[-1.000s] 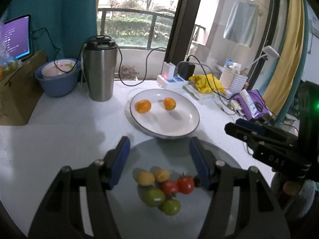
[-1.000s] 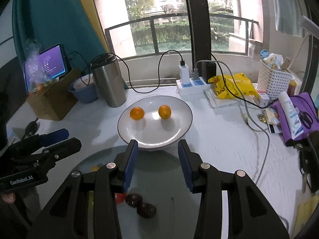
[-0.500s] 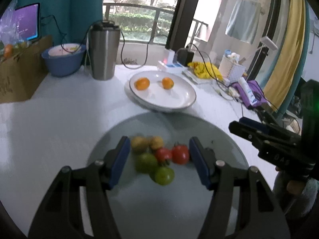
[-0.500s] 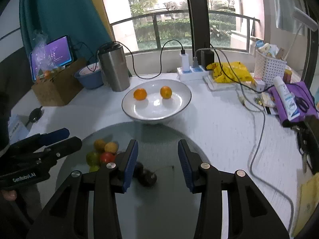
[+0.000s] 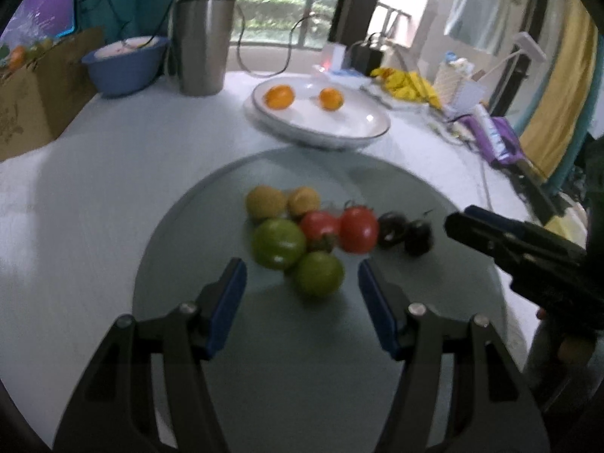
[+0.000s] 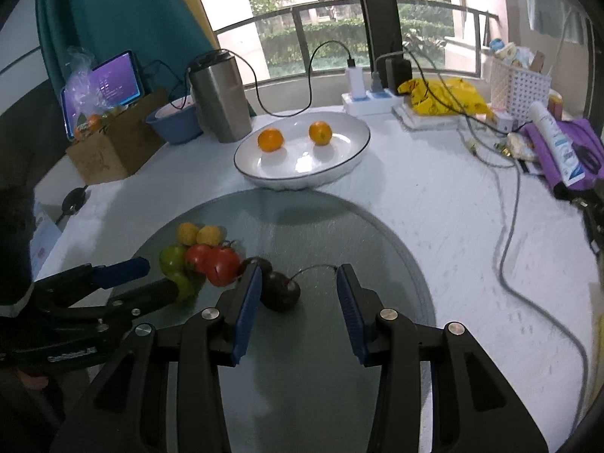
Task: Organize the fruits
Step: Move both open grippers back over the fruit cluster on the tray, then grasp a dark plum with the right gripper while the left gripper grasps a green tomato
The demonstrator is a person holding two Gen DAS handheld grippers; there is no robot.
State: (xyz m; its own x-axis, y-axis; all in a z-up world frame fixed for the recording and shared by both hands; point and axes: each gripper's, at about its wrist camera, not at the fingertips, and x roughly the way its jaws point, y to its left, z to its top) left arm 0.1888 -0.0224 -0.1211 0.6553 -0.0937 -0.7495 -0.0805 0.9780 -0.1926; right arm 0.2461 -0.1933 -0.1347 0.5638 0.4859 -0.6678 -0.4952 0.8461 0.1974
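Note:
A round grey glass mat (image 5: 287,358) (image 6: 339,234) holds a cluster of fruit: two yellow ones (image 5: 264,202), two green tomatoes (image 5: 279,243), two red tomatoes (image 5: 358,228) (image 6: 222,266) and two dark plums (image 5: 417,236) (image 6: 279,290). A white plate (image 5: 362,128) (image 6: 339,166) beyond it holds two oranges (image 5: 279,97) (image 6: 270,139). My left gripper (image 5: 302,294) is open and empty, just short of the near green tomato. My right gripper (image 6: 298,294) is open and empty, with a dark plum by its left finger.
A steel tumbler (image 6: 221,100), a blue bowl (image 5: 124,64), a cardboard box (image 6: 113,147) and a tablet stand at the back left. A power strip with cables (image 6: 370,98), a yellow bag, a white basket (image 6: 519,85) and a purple pouch lie at the right.
Both grippers have pulled back from the plate and the fruit cluster now lies in front of their fingertips. Both stay open and empty. The fruit has not moved.

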